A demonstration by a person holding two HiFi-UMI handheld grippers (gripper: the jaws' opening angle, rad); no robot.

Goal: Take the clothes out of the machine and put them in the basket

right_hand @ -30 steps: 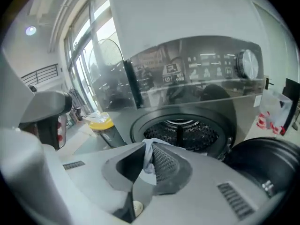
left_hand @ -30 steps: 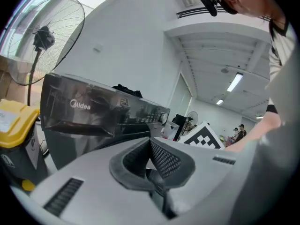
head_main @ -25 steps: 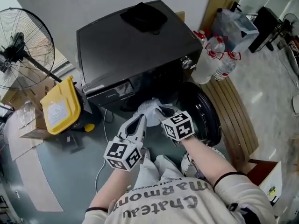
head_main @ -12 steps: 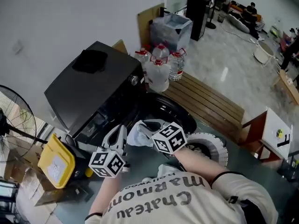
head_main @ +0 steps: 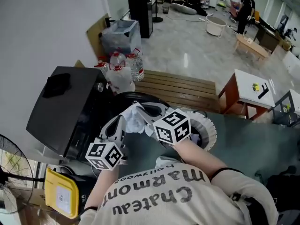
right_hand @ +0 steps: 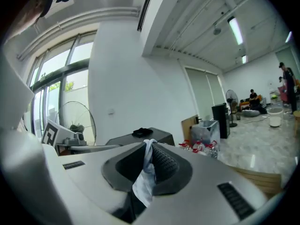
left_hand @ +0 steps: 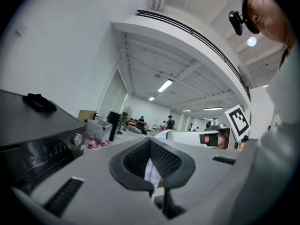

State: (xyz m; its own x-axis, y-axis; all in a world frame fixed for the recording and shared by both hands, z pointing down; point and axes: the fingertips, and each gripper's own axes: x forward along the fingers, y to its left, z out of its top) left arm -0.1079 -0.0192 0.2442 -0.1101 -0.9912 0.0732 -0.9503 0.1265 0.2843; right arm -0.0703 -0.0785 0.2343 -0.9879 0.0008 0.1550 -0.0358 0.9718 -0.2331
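A white cloth hangs between my two grippers, above the open round door of the black washing machine. My left gripper is shut on one part of the cloth. My right gripper is shut on another part, and the cloth drapes down out of its jaws. Both grippers point roughly level. The white round basket sits on the floor just right of the right gripper's marker cube, partly hidden by the arm.
A black item lies on top of the machine. Water bottles and a wooden slatted bench stand behind the door. A yellow container and a fan are at lower left. A small white table stands at the right.
Both grippers have lifted the white cloth up and away from the machine's opening. The head view has swung right, bringing the basket and the open room into sight.
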